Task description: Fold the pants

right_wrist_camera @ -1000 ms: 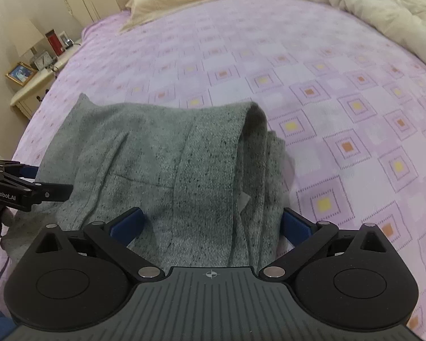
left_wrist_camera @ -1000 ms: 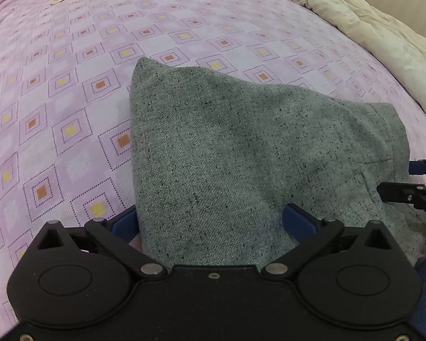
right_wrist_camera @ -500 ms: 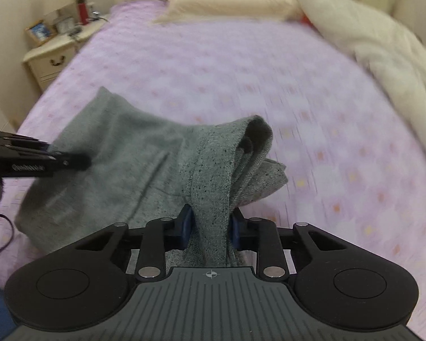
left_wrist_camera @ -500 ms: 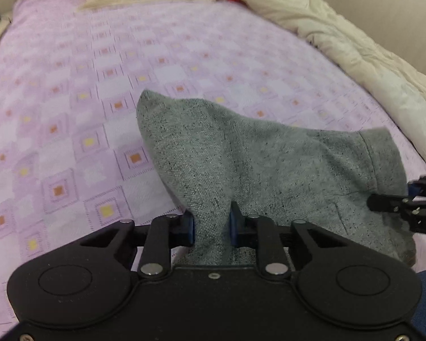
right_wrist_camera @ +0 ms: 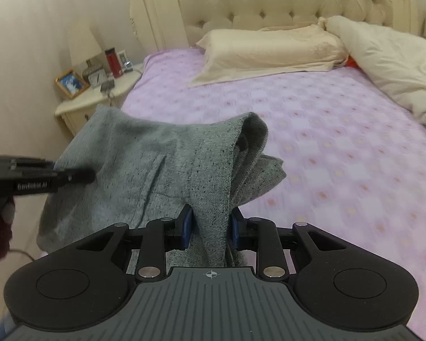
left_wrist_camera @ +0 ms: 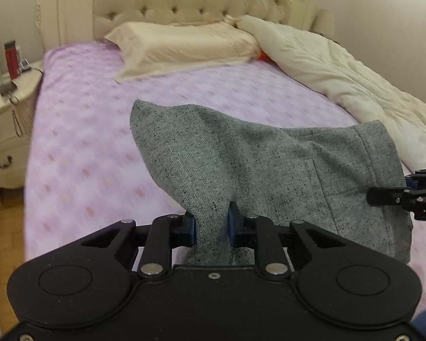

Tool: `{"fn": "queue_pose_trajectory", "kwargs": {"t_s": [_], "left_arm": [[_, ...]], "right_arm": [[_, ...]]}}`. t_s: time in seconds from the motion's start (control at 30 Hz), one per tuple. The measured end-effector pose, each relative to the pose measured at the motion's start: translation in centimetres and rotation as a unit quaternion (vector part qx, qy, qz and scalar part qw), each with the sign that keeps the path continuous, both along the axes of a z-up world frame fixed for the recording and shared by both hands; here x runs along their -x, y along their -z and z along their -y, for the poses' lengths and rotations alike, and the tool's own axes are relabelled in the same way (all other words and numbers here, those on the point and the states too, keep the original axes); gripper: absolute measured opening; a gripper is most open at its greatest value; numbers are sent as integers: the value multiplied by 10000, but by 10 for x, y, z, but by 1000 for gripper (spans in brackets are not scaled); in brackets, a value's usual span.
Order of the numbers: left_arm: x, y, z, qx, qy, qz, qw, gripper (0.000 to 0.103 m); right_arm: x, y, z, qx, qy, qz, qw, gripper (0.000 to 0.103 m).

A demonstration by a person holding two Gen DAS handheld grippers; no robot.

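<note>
The grey speckled pants point(left_wrist_camera: 269, 170) hang folded between both grippers above the purple patterned bed sheet point(left_wrist_camera: 85, 147). My left gripper point(left_wrist_camera: 211, 224) is shut on one near corner of the fabric, which bunches between its blue pads. My right gripper point(right_wrist_camera: 210, 224) is shut on the waistband end point(right_wrist_camera: 213, 176), where several layers droop to the right. The far fold point(left_wrist_camera: 144, 113) of the pants is raised too. Each gripper shows at the edge of the other's view: the right gripper point(left_wrist_camera: 406, 196) and the left gripper point(right_wrist_camera: 42, 177).
A cream pillow point(left_wrist_camera: 184, 48) lies against the tufted headboard point(right_wrist_camera: 284, 2). A cream duvet point(left_wrist_camera: 355, 79) is heaped along the bed's right side. A white nightstand point(right_wrist_camera: 96, 99) with a lamp, a photo frame and a red flask stands left of the bed.
Both grippers went from wide open around the pants' near edge to shut on the fabric. They then rose and lifted the pants off the sheet, bringing headboard and pillow into view.
</note>
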State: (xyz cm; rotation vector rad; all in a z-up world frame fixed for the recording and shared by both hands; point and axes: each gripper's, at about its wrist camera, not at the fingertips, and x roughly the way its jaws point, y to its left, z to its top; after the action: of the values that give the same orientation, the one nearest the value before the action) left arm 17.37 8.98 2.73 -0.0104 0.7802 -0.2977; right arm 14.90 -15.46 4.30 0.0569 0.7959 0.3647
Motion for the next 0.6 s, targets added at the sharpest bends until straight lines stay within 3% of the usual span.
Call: {"fn": "queue_pose_trajectory", "kwargs": {"t_s": [0.13, 0.2, 0.23, 0.27, 0.3, 0.33, 0.43, 0.6], "left_arm": [[-38, 8, -12, -144, -149, -5, 9998, 27], [-54, 22, -14, -136, -227, -129, 9996, 30], [-61, 32, -15, -191, -271, -227, 9992, 39], [-72, 44, -16, -345, -398, -378, 9979, 43], [-79, 55, -20, -493, -554, -538, 9958, 43], [-83, 66, -24, -680, -811, -676, 9921, 34], [-75, 82, -33, -1011, -1210, -601, 9857, 29], [-38, 71, -24, -708, -1102, -162, 9913, 30]], "right_arm": [[-34, 18, -10, -106, 190, 9, 9998, 28], [-47, 37, -14, 101, 533, -42, 9985, 33], [-53, 50, -15, 369, 834, -169, 9957, 33], [-56, 61, -18, 750, 1191, -241, 9898, 30], [-57, 69, -21, 1220, 1551, -248, 9800, 30], [-53, 73, -24, 1587, 1776, -163, 9711, 25], [-27, 69, -33, 1316, 1569, 392, 9780, 25], [4, 68, -72, 991, 426, 877, 9903, 25]]}}
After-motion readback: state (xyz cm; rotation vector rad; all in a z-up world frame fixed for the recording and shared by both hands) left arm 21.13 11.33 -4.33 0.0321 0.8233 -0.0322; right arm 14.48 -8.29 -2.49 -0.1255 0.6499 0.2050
